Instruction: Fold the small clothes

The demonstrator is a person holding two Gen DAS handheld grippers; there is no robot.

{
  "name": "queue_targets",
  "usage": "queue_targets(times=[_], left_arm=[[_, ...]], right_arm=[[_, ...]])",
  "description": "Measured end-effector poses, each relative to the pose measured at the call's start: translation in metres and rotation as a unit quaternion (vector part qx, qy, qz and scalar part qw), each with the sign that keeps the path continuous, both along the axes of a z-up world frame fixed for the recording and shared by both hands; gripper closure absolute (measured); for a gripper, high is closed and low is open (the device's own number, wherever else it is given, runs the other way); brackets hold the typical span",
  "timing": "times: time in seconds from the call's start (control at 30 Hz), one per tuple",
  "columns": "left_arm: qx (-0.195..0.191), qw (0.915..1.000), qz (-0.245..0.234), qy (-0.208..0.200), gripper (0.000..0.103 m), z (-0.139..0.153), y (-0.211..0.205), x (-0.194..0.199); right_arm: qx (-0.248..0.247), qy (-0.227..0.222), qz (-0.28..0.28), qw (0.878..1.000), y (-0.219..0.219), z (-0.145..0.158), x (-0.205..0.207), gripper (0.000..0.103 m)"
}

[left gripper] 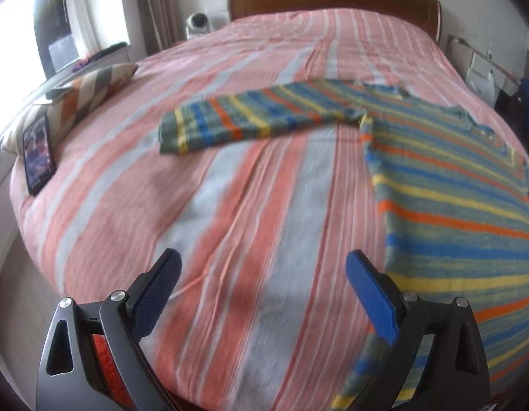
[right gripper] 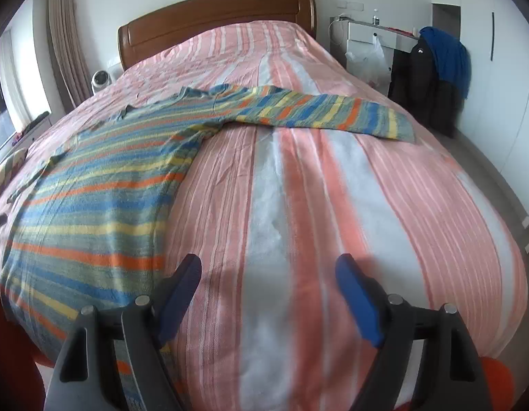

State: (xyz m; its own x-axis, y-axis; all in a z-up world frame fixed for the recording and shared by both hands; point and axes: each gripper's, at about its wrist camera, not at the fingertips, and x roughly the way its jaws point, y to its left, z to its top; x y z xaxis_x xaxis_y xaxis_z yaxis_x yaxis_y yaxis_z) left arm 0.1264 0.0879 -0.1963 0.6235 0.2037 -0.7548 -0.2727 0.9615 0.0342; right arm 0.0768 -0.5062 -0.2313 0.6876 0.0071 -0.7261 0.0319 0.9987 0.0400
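Note:
A striped long-sleeved shirt [left gripper: 452,185] in green, blue, yellow and orange lies spread flat on the bed. In the left wrist view its body fills the right side and one sleeve [left gripper: 243,116] stretches out to the left. In the right wrist view the shirt body [right gripper: 93,198] is at left and the other sleeve [right gripper: 332,111] reaches right. My left gripper [left gripper: 264,263] is open and empty above the bedspread, just left of the shirt's hem. My right gripper [right gripper: 267,267] is open and empty above the bedspread, just right of the hem.
The bed [left gripper: 230,222] has a pink, orange and grey striped cover and a wooden headboard [right gripper: 209,17]. A patterned cushion [left gripper: 86,92] and a tablet [left gripper: 38,154] lie at its left edge. A chair with dark and blue clothes [right gripper: 435,68] stands at right.

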Motion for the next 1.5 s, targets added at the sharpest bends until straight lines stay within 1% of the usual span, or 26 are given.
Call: queue_targets(times=[0.07, 0.13, 0.17, 0.3, 0.37, 0.43, 0.63, 0.87, 1.07, 1.5], left_arm=[[-0.008, 0.9999, -0.004, 0.007, 0.006, -0.005, 0.002, 0.001], [-0.014, 0.9998, -0.003, 0.013, 0.004, -0.009, 0.003, 0.001], [-0.019, 0.9997, -0.001, 0.017, 0.003, -0.011, 0.005, 0.002], [-0.038, 0.9989, 0.008, 0.026, 0.000, -0.018, 0.009, 0.003], [-0.034, 0.9989, 0.006, 0.030, 0.000, -0.019, 0.008, 0.004], [-0.030, 0.9990, 0.005, 0.031, 0.000, -0.020, 0.007, 0.004], [-0.026, 0.9990, -0.001, 0.037, 0.000, -0.022, 0.005, 0.002], [-0.041, 0.9983, -0.008, 0.042, 0.000, -0.024, 0.009, 0.003], [-0.041, 0.9983, -0.008, 0.041, 0.000, -0.025, 0.008, 0.003], [-0.041, 0.9983, -0.007, 0.041, 0.000, -0.025, 0.007, 0.003]], right_arm=[[-0.005, -0.018, -0.010, 1.000, -0.002, 0.006, -0.001, 0.023], [-0.010, -0.030, -0.013, 0.999, -0.002, 0.010, -0.003, 0.020], [-0.012, -0.030, -0.013, 0.999, -0.003, 0.008, -0.002, 0.017], [-0.005, -0.003, -0.014, 1.000, -0.006, -0.004, 0.002, 0.016], [-0.003, -0.002, -0.014, 1.000, -0.006, -0.006, 0.002, 0.015], [0.010, -0.001, -0.013, 1.000, -0.008, -0.009, 0.003, 0.012], [0.019, 0.000, -0.012, 1.000, -0.010, -0.012, 0.003, 0.010], [0.024, 0.002, -0.008, 1.000, -0.012, -0.013, 0.001, 0.010], [0.009, 0.004, -0.003, 1.000, -0.006, -0.015, 0.002, 0.005], [0.000, 0.003, -0.008, 1.000, 0.000, -0.018, 0.003, 0.001]])
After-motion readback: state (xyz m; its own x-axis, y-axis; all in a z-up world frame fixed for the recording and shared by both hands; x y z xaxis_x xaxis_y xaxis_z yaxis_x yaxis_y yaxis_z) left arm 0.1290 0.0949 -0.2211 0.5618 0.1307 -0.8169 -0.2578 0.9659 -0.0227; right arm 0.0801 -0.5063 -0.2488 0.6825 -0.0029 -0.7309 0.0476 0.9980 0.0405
